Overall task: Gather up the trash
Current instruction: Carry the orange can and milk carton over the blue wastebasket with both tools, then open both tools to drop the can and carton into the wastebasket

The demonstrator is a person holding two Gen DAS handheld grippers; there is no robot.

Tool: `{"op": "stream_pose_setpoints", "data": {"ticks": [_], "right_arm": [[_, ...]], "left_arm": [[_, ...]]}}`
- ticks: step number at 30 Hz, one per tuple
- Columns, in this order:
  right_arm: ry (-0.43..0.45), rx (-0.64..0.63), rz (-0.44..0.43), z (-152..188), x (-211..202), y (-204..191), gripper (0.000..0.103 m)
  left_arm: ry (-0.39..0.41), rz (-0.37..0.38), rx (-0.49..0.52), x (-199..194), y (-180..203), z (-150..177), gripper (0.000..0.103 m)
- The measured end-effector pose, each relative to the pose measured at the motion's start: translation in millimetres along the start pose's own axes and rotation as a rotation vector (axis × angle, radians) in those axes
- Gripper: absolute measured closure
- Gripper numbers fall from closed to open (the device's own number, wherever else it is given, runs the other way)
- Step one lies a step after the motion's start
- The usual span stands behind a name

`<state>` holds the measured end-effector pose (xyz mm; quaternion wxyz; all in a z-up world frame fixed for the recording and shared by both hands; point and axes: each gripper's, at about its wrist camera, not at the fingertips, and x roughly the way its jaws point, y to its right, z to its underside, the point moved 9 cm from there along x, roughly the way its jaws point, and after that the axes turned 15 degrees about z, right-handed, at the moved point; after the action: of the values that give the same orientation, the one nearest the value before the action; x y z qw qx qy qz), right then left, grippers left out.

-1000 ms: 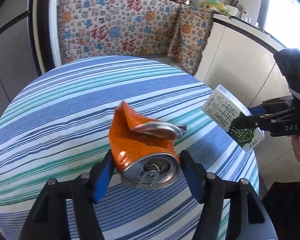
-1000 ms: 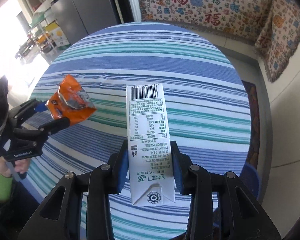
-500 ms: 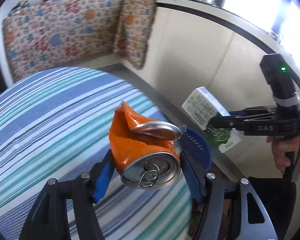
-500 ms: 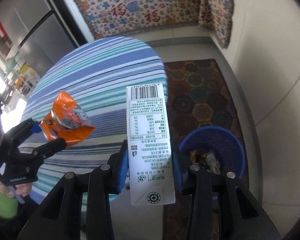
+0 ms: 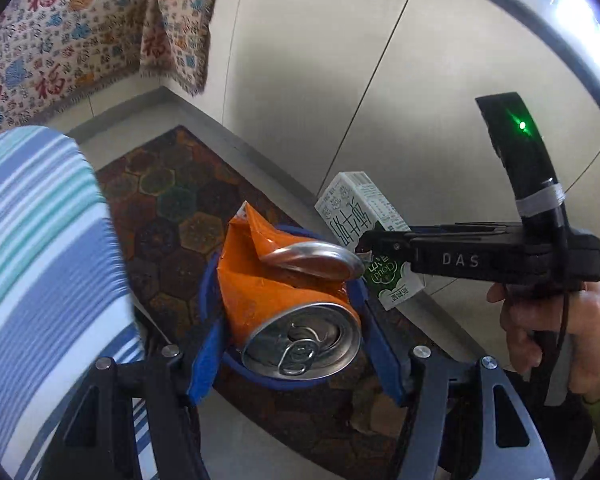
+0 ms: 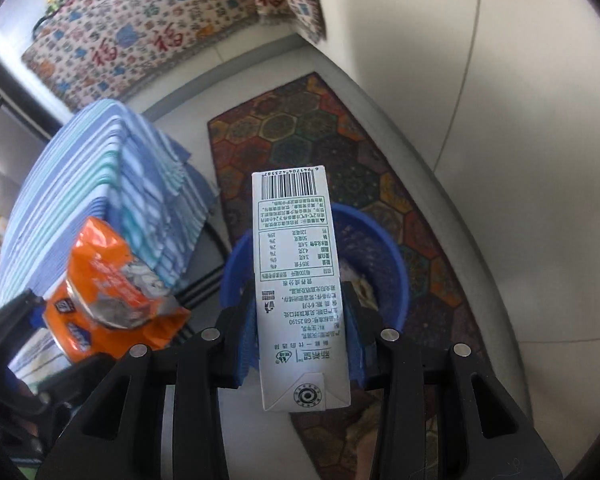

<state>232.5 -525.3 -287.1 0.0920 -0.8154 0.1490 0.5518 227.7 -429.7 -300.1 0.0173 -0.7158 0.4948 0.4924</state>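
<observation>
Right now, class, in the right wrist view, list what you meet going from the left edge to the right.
Left gripper → crushed orange can → striped tablecloth → milk carton → blue bin rim.

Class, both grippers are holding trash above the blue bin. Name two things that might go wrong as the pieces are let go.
1. The crushed orange can in the left gripper and the milk carton in the right gripper hang close together, so they may collide.
2. The blue bin sits on a rug beside the table; the can looks nearer its rim, so it may land outside.
</observation>
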Motion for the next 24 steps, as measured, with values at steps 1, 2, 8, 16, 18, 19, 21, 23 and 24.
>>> {"op": "stream_pose_setpoints", "data": {"ticks": [1, 2, 8, 16, 18, 19, 21, 23, 24], "right_arm": [[-0.01, 0.017, -0.01, -2, 6, 3, 0.063], [-0.02, 0.033, -0.02, -3, 12, 6, 0.063], [-0.09, 0.081, -0.101, -8, 50, 11, 0.063], [-0.118, 0.185, -0.132, -1, 81, 37, 0.026], [-0.112, 0.216, -0.132, -1, 79, 45, 0.026], [-0.104, 0.234, -0.124, -2, 76, 50, 0.026], [-0.095, 0.251, -0.114, -5, 63, 57, 0.022], [-0.067, 0.262, -0.084, -9, 47, 64, 0.006], [-0.049, 0.257, -0.072, -9, 35, 65, 0.003]], "left_arm": [[-0.009, -0.001, -0.002, 9, -4, -3, 0.037], [-0.019, -0.003, -0.002, 19, -8, -5, 0.037], [-0.061, -0.031, 0.023, 60, -18, -4, 0.037], [-0.025, -0.055, -0.005, 88, -38, -16, 0.032], [0.002, -0.062, 0.02, 79, -35, -25, 0.032], [0.017, -0.072, 0.033, 74, -33, -29, 0.032], [0.049, -0.086, 0.057, 55, -27, -36, 0.029], [0.085, -0.09, 0.074, 31, -18, -40, 0.023], [0.102, -0.086, 0.083, 18, -12, -42, 0.02]]}}
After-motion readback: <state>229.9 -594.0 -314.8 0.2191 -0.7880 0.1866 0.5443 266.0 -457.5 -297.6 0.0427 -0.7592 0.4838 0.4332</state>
